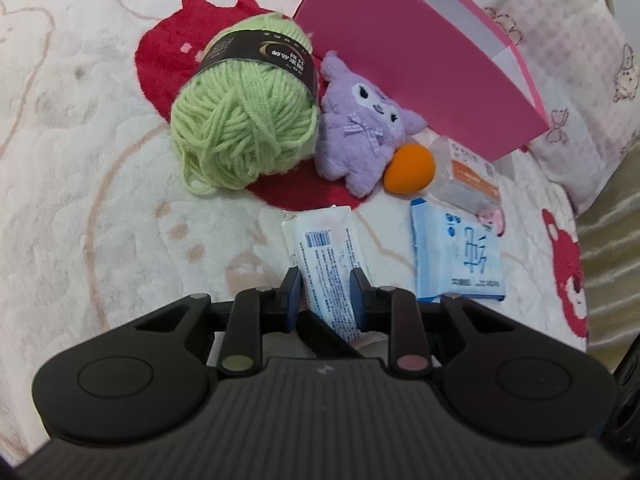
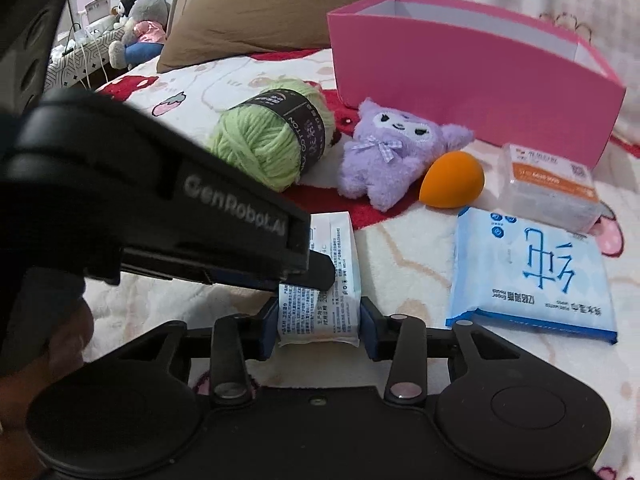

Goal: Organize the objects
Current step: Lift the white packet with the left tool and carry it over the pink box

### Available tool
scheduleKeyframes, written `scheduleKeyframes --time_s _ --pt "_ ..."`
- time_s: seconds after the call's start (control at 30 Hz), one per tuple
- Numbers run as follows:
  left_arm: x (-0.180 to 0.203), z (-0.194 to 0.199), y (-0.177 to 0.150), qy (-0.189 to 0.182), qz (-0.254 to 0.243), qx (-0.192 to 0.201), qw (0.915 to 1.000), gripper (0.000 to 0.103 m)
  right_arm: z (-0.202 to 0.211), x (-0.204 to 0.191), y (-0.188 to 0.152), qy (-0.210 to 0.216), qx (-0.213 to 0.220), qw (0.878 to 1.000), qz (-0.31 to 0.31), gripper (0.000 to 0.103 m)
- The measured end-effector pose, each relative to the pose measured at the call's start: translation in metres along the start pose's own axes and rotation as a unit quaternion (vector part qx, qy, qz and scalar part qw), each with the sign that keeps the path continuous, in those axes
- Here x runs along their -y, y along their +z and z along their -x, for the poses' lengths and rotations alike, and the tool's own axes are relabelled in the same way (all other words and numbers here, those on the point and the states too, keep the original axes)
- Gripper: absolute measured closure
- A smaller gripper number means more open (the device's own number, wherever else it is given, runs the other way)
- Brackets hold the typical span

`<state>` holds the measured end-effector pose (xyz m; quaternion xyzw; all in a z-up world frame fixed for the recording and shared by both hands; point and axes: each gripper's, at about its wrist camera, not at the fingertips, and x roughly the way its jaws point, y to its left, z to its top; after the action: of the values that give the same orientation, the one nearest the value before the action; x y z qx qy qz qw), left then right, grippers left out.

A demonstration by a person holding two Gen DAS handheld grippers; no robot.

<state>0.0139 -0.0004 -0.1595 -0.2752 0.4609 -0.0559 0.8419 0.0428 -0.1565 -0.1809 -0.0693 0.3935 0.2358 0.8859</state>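
Left wrist view, fingers (image 1: 326,280) pinching white packet (image 1: 326,248), bare blanket (image 1: 100,200) leftward

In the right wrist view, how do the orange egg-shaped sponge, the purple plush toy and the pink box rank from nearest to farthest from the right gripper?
1. Orange egg-shaped sponge, ahead, slightly right of the right gripper.
2. Purple plush toy, just behind, left of it.
3. Pink box, at the back.

Both grippers (image 1: 326,280) (image 2: 320,320) clamped shut

Two close, downward-angled wrist views
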Motion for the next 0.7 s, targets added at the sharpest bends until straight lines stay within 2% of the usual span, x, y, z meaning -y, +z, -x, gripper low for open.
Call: scheduleKeyframes --time_s 0.27,0.6,0.7 --pt "0.006 0.017 0.001 -0.034 -0.013 0.019 0.9991 0.079 0.017 -0.003 0.005 -0.020 0.023 0.999 0.028 0.057" --pt "0.029 0.025 0.004 -0.022 -0.056 0.017 0.9980 0.078 0.032 0.008 0.015 -0.009 0.014 1.000 0.001 0.057" --pt "0.030 0.028 0.007 -0.027 -0.055 0.012 0.9981 0.078 0.036 0.009 0.016 -0.007 0.013 1.000 -0.006 0.057"
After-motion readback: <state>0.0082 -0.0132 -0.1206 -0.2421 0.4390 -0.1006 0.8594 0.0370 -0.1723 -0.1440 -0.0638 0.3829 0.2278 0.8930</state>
